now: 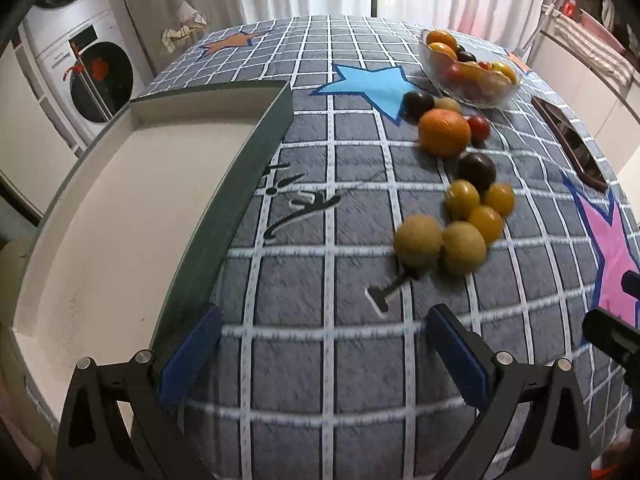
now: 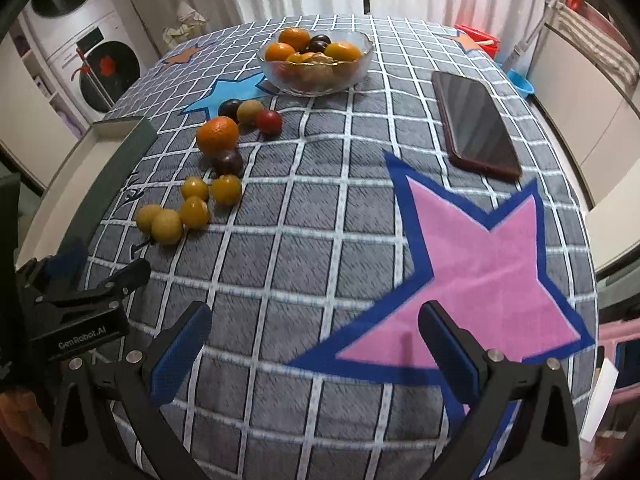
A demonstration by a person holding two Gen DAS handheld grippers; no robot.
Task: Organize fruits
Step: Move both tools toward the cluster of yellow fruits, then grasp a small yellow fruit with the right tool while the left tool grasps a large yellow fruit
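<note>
A glass bowl (image 2: pixel 316 62) sits at the top centre of the right wrist view, holding oranges, a dark plum and some paler fruit heaped together; in the left wrist view it lies at the upper right, with small red and yellow pieces also showing through its wall. A box (image 1: pixel 132 184) with green outer walls and a bare white inside fills the left of the left wrist view, nothing in it. Loose fruit trails across the checked cloth (image 2: pixel 280 208) between bowl and box: near the bowl a dark plum, a pale round fruit and a red one, then an orange (image 1: pixel 444 132), another dark plum (image 1: pixel 476 170) just below it, three yellow fruits (image 1: pixel 480 208) touching, and two tan ones (image 1: pixel 440 246) side by side nearest the camera. A phone (image 2: pixel 474 124) lies flat on the cloth at the upper right of the right wrist view, well apart from the fruit. The left gripper (image 1: pixel 324 344) hangs above the cloth with its jaws spread wide, holding nothing, its left finger close by the box wall. The right gripper (image 2: pixel 316 344) is likewise spread wide and empty, above a pink star (image 2: pixel 480 268).
</note>
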